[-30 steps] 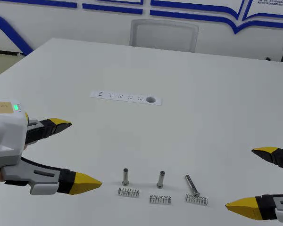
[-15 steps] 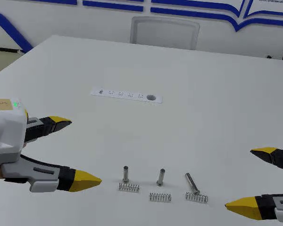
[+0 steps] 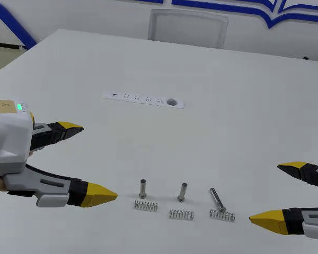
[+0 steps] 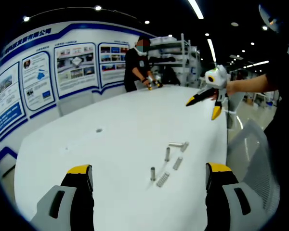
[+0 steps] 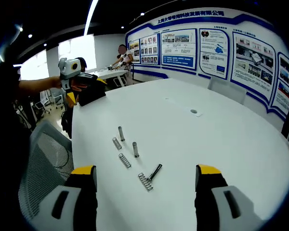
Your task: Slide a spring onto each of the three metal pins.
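Our left gripper (image 3: 98, 161) held over the white table (image 3: 228, 106), jaws spread wide and empty, our right gripper (image 3: 265, 191) equally spread, between them three metal pins (image 3: 182, 191) (two upright, the rightmost lying tilted), three springs (image 3: 181, 214) just beside them, none threaded on.

Springs (image 3: 180, 214) lie just before the pins (image 3: 182, 191) on the table (image 3: 228, 121).

Left gripper (image 3: 94, 161) hovering with jaws spread wide, right gripper (image 3: 267, 192) likewise gaping, tips pointing inward
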The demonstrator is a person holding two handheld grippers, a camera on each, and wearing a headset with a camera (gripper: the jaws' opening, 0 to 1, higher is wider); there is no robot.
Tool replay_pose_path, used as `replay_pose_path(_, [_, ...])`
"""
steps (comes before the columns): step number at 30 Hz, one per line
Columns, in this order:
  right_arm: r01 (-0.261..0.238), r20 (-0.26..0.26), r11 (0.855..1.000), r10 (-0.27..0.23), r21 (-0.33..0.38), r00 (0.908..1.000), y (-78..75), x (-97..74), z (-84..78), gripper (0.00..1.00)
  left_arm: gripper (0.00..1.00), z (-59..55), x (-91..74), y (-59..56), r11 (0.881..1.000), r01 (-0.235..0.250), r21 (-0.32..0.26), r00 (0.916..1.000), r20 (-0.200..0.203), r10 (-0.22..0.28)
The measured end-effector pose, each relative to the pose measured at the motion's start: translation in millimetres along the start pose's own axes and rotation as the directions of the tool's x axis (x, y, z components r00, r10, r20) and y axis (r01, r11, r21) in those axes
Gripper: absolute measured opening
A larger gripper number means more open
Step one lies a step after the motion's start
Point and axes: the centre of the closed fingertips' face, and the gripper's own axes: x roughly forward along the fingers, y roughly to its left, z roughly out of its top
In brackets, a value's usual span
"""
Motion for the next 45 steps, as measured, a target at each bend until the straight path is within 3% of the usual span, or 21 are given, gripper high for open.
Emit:
replay_pose_path(8, [0.004, -0.019, 1.000, -0.003, 0.022, 0.9998, -7.5, 16.3, -4.1, 0.71, 0.94, -8.2, 1.7, 1.2, 1.000, 0.008, -0.001, 0.9998, -0.018, -0.008])
replay_pose_path(19, [0.004, -0.009, 0.999, -0.004, 0.051, 1.0000, -11.2, 34.9, -0.4, 0.65, 0.95, -14.7, 8.6, 5.2, 1.000, 0.005, -0.023, 0.9997, -0.026, -0.005])
replay_pose_path(26, [0.001, -0.019, 0.998, 0.000, 0.064, 0.9998, -10.1, 48.9, -6.5, 0.60, 0.94, -19.5, 13.4, -0.2, 0.999, 0.021, -0.038, 0.9992, -0.032, -0.023])
replay_pose_path(34, [-0.007, -0.064, 0.998, 0.011, 0.068, 0.9979, -9.5, 68.0, -16.8, 0.58, 0.92, -24.1, 15.3, 0.4, 0.999, 0.027, -0.047, 0.9988, -0.039, -0.029])
replay_pose_path(38, [-0.002, -0.083, 0.997, 0.008, 0.071, 0.9965, -14.0, 75.9, -22.1, 0.57, 0.83, -26.4, 14.2, 2.1, 0.998, 0.030, -0.047, 0.9985, -0.044, -0.032])
replay_pose_path(45, [0.009, -0.121, 0.996, 0.001, 0.085, 0.9926, -20.7, 89.5, -30.9, 0.54, 0.83, -26.6, 15.9, 1.7, 0.997, 0.032, -0.065, 0.9989, -0.033, -0.034])
